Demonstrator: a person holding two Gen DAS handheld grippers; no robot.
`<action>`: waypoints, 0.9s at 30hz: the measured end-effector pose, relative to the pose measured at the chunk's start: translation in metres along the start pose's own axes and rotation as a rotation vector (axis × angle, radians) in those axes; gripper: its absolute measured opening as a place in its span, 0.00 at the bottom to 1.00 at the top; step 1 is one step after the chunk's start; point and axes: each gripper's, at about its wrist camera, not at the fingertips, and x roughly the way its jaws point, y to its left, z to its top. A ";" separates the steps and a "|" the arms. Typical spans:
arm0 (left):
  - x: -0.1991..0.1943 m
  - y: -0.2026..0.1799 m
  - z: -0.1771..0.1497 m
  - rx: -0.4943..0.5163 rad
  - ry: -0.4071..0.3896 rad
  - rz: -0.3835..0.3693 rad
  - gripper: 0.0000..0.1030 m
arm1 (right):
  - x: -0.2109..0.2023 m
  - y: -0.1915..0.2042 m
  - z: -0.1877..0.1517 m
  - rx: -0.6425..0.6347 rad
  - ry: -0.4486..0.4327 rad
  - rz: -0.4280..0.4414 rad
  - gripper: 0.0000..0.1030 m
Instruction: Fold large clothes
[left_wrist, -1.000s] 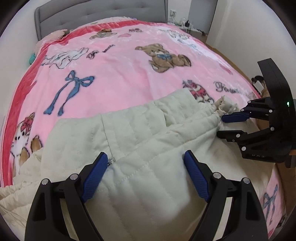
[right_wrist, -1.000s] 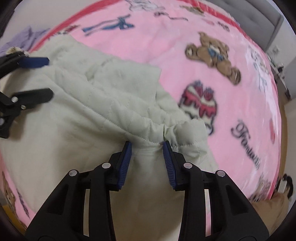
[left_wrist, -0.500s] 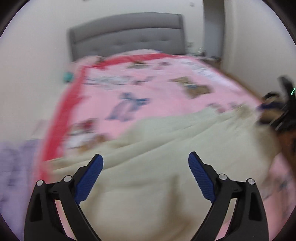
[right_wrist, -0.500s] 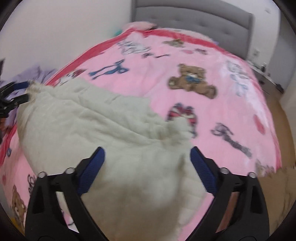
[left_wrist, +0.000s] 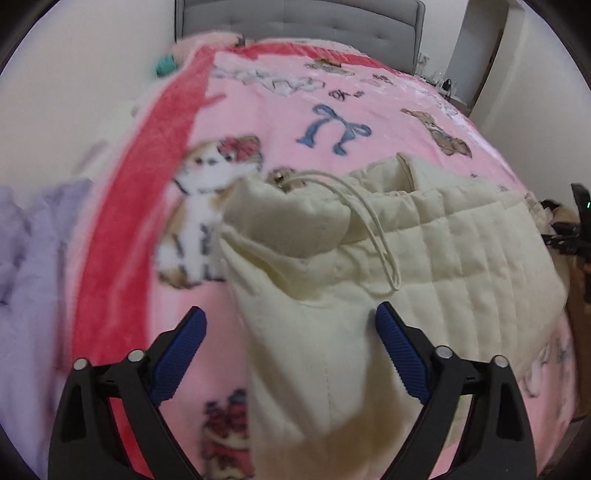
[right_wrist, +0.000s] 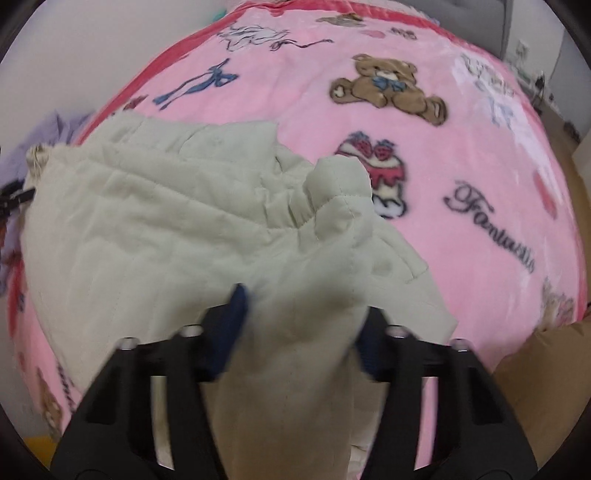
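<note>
A cream quilted jacket (left_wrist: 424, 258) with a drawstring cord (left_wrist: 373, 229) lies bunched on the pink blanket (left_wrist: 280, 122); it also shows in the right wrist view (right_wrist: 166, 221). My left gripper (left_wrist: 291, 347) is open, its jaws astride the jacket's near left edge. My right gripper (right_wrist: 299, 325) is open with jacket fabric lying between its blurred jaws. The right gripper shows at the far right of the left wrist view (left_wrist: 576, 236).
The pink blanket (right_wrist: 461, 122) with bears and bows covers the bed, red border (left_wrist: 147, 192) on the left. A grey headboard (left_wrist: 295, 18) stands at the back. Lilac cloth (left_wrist: 26, 258) lies left of the bed. Wooden floor (right_wrist: 546, 369) is at right.
The right gripper has opened off the jacket's gathered edge, then narrowed with fabric between its jaws. The left gripper has swung left to the jacket's hood end. The jacket is more bunched.
</note>
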 end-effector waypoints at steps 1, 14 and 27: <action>0.008 0.004 0.000 -0.046 0.023 -0.072 0.52 | -0.003 0.005 0.001 -0.007 -0.004 -0.014 0.14; 0.041 -0.042 0.047 0.009 0.026 0.081 0.12 | -0.025 0.001 0.002 -0.020 -0.069 -0.251 0.10; 0.074 -0.035 0.048 -0.020 0.145 0.117 0.31 | 0.037 -0.030 0.008 0.204 0.087 -0.103 0.32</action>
